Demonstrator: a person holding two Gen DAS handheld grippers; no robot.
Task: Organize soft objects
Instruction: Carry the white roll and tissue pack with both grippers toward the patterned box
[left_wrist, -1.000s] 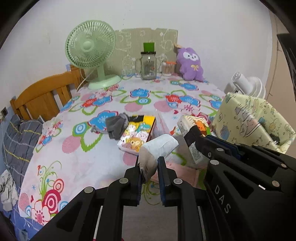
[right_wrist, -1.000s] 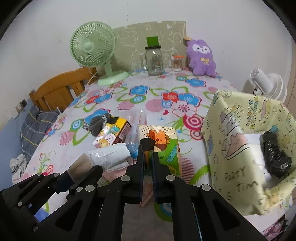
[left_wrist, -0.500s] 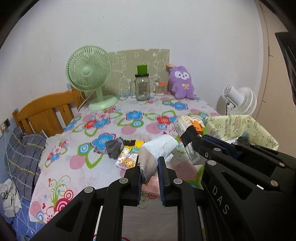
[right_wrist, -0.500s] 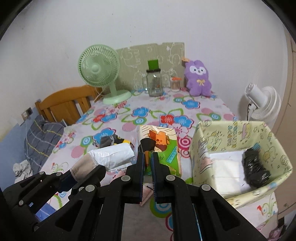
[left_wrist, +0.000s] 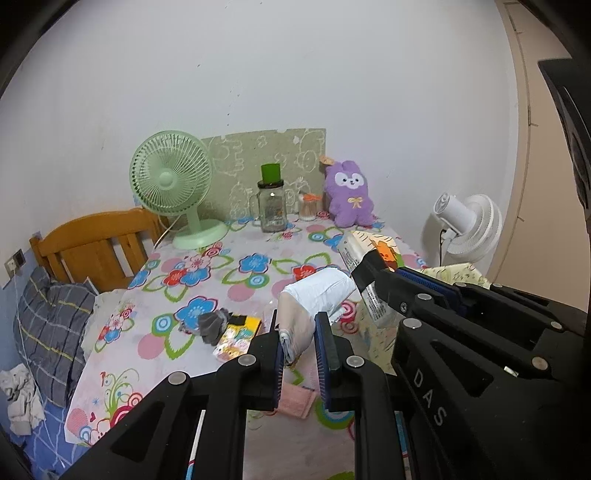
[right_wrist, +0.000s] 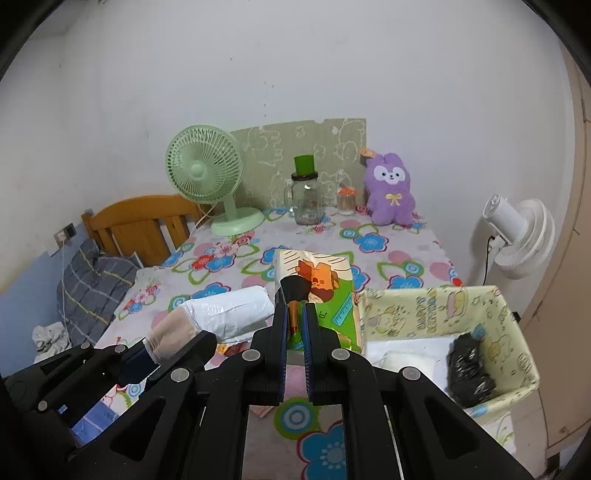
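Observation:
My left gripper (left_wrist: 299, 332) is shut on the end of a white plastic-wrapped pack (left_wrist: 321, 291), which hangs in the air above the flowered table (left_wrist: 192, 280). My right gripper (right_wrist: 294, 314) is shut on a soft tissue pack (right_wrist: 321, 280) with an orange cartoon print, also lifted off the table. In the right wrist view the white pack (right_wrist: 229, 310) sits just left of the tissue pack. A yellow fabric bin (right_wrist: 424, 306) stands at the right, with a black bundle (right_wrist: 467, 365) and a white item (right_wrist: 406, 354) inside.
A grey sock (left_wrist: 212, 325), a yellow cartoon pack (left_wrist: 236, 336) and a pink cloth (left_wrist: 295, 402) lie on the table. At the back stand a green fan (left_wrist: 173, 184), a jar (left_wrist: 272, 206) and a purple plush (left_wrist: 351, 195). A white fan (right_wrist: 517, 236) is at the right.
Both grippers have risen together with their packs still held. The table and the bin now sit lower and farther away in both views.

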